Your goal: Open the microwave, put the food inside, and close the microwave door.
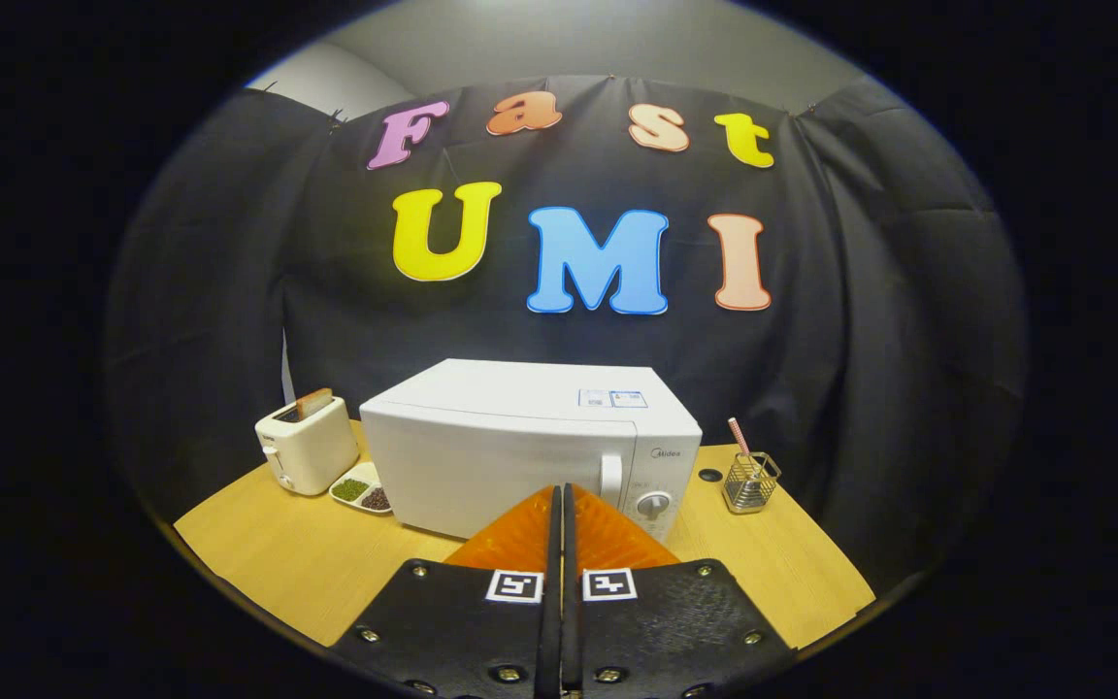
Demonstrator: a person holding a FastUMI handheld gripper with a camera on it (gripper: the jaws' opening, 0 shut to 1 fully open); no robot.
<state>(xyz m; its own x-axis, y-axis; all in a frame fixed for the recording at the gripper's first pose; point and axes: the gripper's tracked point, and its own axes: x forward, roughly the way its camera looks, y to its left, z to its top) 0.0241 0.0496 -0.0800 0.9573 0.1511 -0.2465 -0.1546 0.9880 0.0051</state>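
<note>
1. On the wooden table, against the booth's dark cloth: one white microwave, door closed, handle a vertical bar at the door's right side, one round dial just right of that handle.
2. Between the fingers: nothing. Gripper clenched, the two fingers pressed together with no visible gap, tips pointing at the lower front of the microwave just left of the handle, still short of it by the look of things.
3. Step in hand, as a judgement: opening the door. Task barely started, with the door closed and no food carried.
4. To do it well: part the fingers first, wide enough to straddle the handle; come in level with the handle's middle rather than low at the door's bottom edge; shift a little right to line up; close on the bar, then pull along an arc about the door's left hinge, not straight back, to avoid dragging the whole oven across the table.
5. Risk, as a guess: a light oven on a smooth top sliding forward under a hard tug; a slow, steady pull likely safer.
6. Count of things on the table: one microwave; one toaster to its left with one slice of toast standing in the slot; one small dish between toaster and microwave, holding two piles of food, one green, one dark; one wire holder to the right with one striped straw; one small dark disc beside it.
7. Food for the oven: probably the dish, just beside the microwave's left front corner; uncertain.
</note>
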